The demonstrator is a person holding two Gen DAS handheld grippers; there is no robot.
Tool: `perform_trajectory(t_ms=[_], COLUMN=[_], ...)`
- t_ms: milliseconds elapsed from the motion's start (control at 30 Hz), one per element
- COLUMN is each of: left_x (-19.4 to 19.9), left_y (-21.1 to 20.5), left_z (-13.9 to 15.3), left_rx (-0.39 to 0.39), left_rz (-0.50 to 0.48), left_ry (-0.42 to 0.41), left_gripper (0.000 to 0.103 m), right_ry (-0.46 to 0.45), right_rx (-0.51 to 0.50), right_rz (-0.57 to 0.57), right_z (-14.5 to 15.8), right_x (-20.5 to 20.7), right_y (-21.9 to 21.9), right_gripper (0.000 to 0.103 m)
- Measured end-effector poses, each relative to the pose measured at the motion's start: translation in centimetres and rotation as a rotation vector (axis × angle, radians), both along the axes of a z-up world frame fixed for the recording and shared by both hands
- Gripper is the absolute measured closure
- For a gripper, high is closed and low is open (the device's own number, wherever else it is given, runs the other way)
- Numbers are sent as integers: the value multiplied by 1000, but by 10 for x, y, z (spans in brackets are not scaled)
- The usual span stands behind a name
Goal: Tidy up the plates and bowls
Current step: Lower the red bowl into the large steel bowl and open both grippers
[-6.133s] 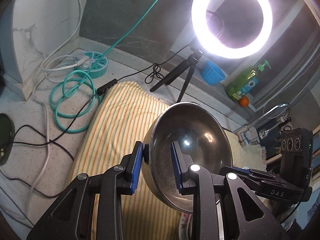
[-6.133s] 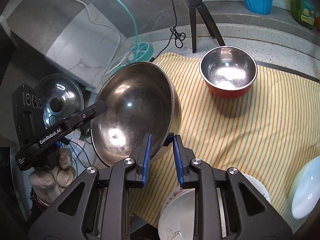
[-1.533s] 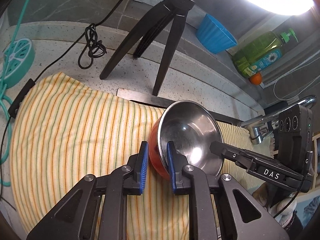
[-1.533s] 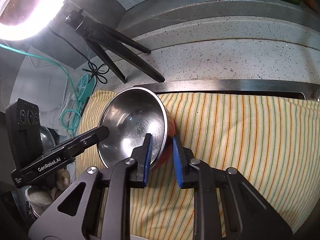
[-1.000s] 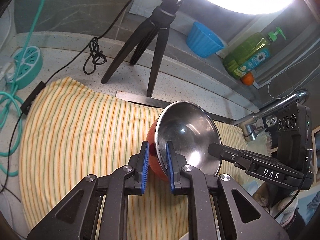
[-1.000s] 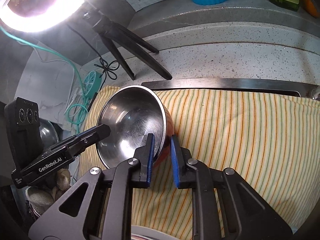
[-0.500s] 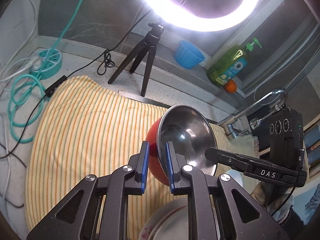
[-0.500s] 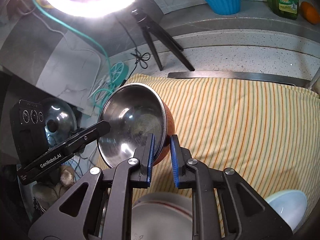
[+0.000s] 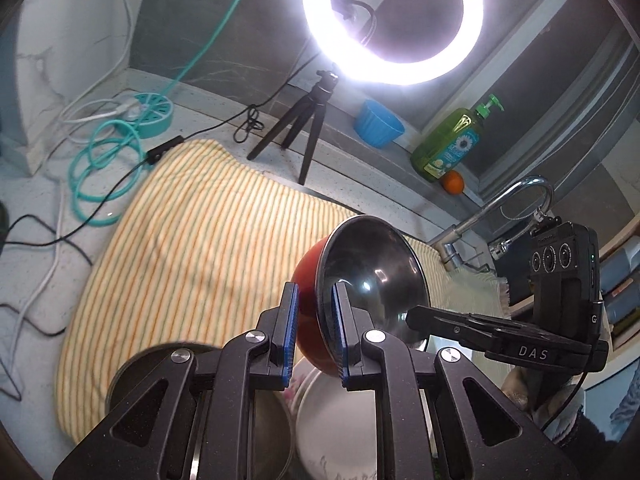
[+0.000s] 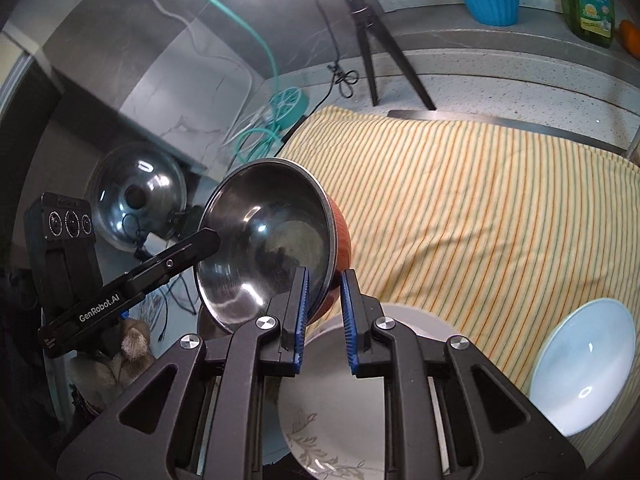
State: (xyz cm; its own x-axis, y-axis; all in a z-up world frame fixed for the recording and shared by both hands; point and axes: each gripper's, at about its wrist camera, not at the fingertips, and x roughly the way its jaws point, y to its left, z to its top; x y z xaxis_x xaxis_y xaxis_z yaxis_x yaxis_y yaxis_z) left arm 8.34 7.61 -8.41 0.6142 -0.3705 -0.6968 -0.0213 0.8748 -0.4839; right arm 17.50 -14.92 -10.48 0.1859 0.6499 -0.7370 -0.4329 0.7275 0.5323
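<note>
Left wrist view, far left: a teal coiled cable [image 9: 105, 168] and a round teal power hub [image 9: 151, 114] lie on the speckled counter [image 9: 36, 216], beside the striped yellow cloth [image 9: 192, 236].
Left wrist view, lower left: the rim of a large steel bowl [image 9: 132, 364] shows beneath the left gripper.
Left gripper [image 9: 314, 332]: its 2 blue-padded jaws pinch the rim of the red bowl [image 9: 310, 276], 1 pad outside on the red wall, 1 inside on the steel lining.
Red bowl position: held tilted in the air above the cloth, over a white plate [image 9: 332, 420], its open side facing the right gripper.
Left wrist view, background: a lit ring light [image 9: 394, 20] on a black tripod [image 9: 302, 124], then a blue cup [image 9: 378, 128], a green soap bottle [image 9: 454, 144], a small orange fruit [image 9: 453, 181] and a faucet [image 9: 516, 200].
Right wrist view, far left: a glass pot lid [image 10: 138, 196].
Right gripper [image 10: 324, 314]: its jaws clamp the opposite rim of the same red bowl [image 10: 340, 236], 1 pad on each side of the wall.
Right wrist view, below: a white plate with a leaf pattern [image 10: 332, 412] lies under the gripper.
Right wrist view, far right: a pale blue dish [image 10: 586, 360] rests on the cloth's edge.
</note>
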Motion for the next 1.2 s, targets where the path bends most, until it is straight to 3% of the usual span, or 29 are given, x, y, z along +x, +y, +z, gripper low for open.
perform_trajectory(t_ms=[333, 667, 1200], left_x=[-56, -91, -101], left_y=[28, 54, 65], left_z=[-11, -39, -64], left_rx=[-26, -51, -10], left_rz=[106, 197, 212], left_ry=[16, 89, 156], left_gripper=[89, 89, 89], right_ry=[8, 7, -25], right_rx=[-25, -79, -201], right_rz=[127, 229, 286], right_z=[-7, -24, -49], right_x=[-42, -61, -71], right_y=[36, 78, 120], right_gripper=[87, 87, 87])
